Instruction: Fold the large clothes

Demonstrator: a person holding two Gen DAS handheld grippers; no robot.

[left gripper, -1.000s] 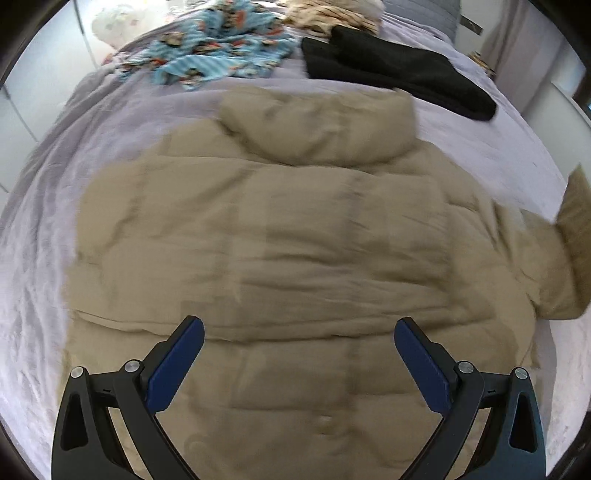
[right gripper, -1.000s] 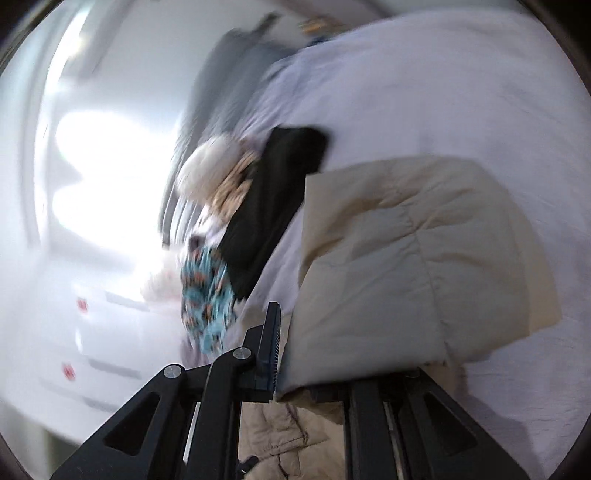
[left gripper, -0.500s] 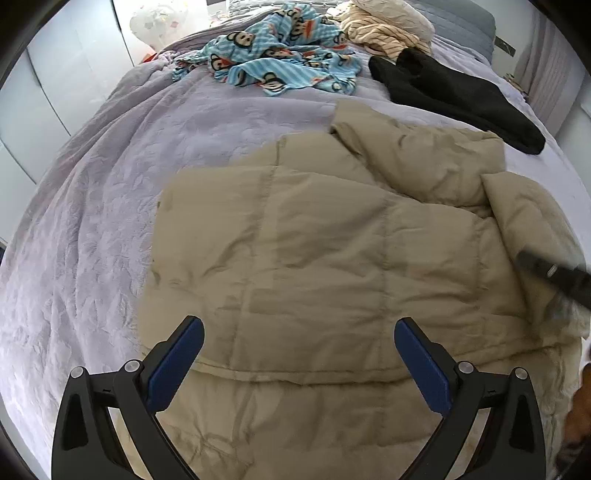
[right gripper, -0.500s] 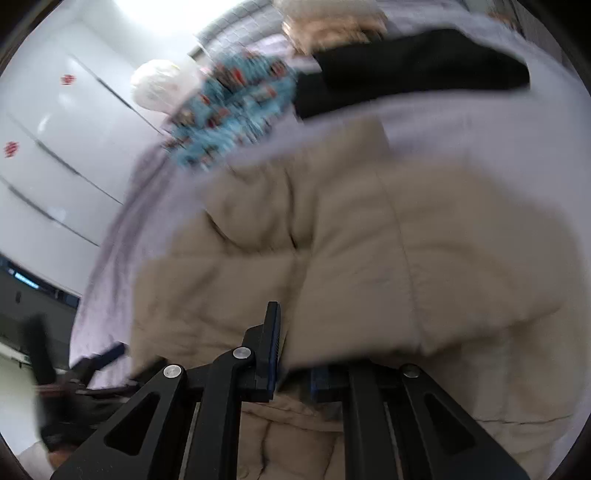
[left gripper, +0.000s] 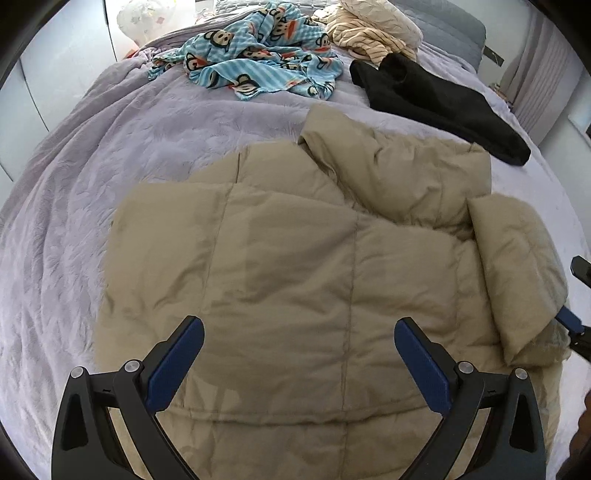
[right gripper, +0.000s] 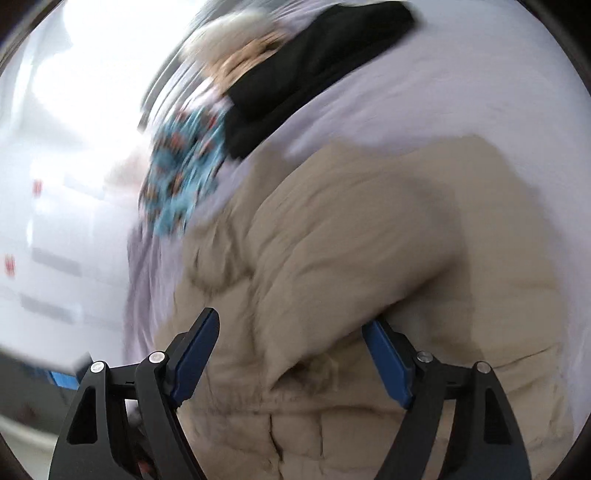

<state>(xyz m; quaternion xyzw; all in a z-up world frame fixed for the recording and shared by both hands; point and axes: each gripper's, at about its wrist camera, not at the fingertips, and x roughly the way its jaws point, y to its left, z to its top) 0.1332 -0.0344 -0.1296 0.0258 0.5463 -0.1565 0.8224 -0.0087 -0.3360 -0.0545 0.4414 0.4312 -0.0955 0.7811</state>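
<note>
A large beige puffer jacket [left gripper: 303, 266] lies back up on the lilac bed cover [left gripper: 110, 155]. Its right sleeve [left gripper: 517, 266] is folded in over the right side of the body. My left gripper [left gripper: 299, 354] is open and empty, hovering over the jacket's lower back. My right gripper [right gripper: 291, 350] is open just above the folded sleeve [right gripper: 369, 258], its jaws on either side of the sleeve's cuff. The right gripper also shows at the right edge of the left wrist view [left gripper: 576, 317]. The right wrist view is motion-blurred.
A blue cartoon-monkey cloth [left gripper: 258, 51], a black garment [left gripper: 436, 99] and a cream striped garment [left gripper: 373, 29] lie at the far end of the bed. A grey headboard [left gripper: 454, 26] and white cupboards [left gripper: 55, 66] stand beyond.
The right gripper carried the sleeve from the right over onto the jacket's body, then opened and let it go. The left gripper stayed open over the jacket's lower part.
</note>
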